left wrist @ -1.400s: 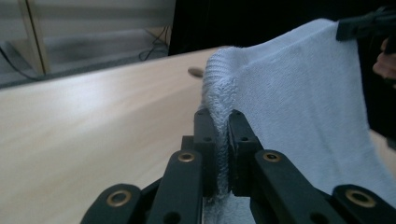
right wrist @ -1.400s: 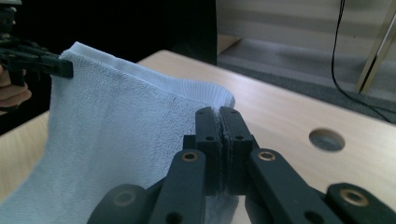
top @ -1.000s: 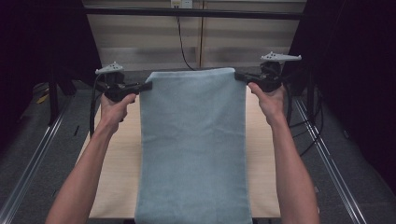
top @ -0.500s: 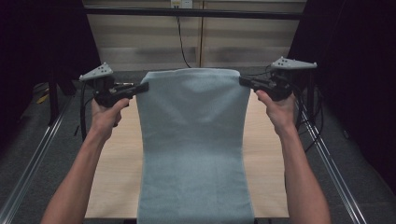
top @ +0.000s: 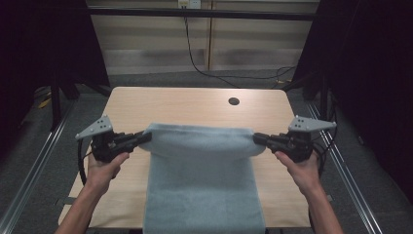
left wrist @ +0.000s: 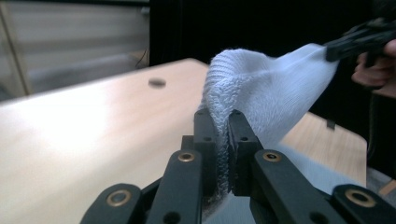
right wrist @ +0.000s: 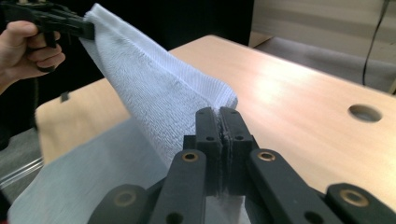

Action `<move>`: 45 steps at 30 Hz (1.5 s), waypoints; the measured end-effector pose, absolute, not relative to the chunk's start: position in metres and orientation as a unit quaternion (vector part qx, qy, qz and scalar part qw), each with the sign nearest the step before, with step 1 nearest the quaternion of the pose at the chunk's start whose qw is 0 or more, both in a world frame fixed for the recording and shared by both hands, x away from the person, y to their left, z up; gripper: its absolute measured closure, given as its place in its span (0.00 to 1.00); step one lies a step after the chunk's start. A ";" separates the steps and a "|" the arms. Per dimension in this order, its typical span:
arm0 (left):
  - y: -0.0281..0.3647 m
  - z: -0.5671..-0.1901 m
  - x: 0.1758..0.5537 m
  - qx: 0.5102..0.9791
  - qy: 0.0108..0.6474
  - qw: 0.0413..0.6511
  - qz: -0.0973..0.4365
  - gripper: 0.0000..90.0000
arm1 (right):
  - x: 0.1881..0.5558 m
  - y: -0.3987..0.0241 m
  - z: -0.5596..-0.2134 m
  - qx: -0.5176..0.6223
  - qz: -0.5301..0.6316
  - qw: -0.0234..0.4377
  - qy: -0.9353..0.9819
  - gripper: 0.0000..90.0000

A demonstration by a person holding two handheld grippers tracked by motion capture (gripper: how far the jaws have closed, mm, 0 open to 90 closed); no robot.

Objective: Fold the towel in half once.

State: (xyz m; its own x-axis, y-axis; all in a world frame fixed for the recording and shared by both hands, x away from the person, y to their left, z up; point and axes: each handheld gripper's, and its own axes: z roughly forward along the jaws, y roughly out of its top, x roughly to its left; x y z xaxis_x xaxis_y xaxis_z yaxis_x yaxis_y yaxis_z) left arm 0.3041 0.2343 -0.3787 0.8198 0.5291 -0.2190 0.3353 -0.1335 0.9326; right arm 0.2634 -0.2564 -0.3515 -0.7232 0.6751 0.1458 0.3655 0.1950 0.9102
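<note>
Wooden table, pale, with a round cable hole, is spread with a light blue towel overhanging its near edge. Far towel corners are pinched above the top by the left gripper and right gripper. No legible writing is seen.

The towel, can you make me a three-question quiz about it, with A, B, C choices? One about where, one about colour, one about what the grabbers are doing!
1. Where is the round hole in the table?
A. Far side, beyond the towel
B. Under the left gripper
C. Near edge

2. What colour is the towel?
A. Red
B. Light blue
C. Green

3. How are the left gripper and right gripper holding the towel?
A. Both open above it
B. One dropped it
C. Both shut on a corner

Answers: A, the hole lies past the towel; B, the cloth looks pale blue; C, each gripper view shows jaws pinching terry cloth.
</note>
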 end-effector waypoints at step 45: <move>0.197 -0.505 0.395 0.829 0.377 0.412 0.031 0.94 | 0.329 -0.225 -0.496 0.445 0.373 0.096 0.808 0.97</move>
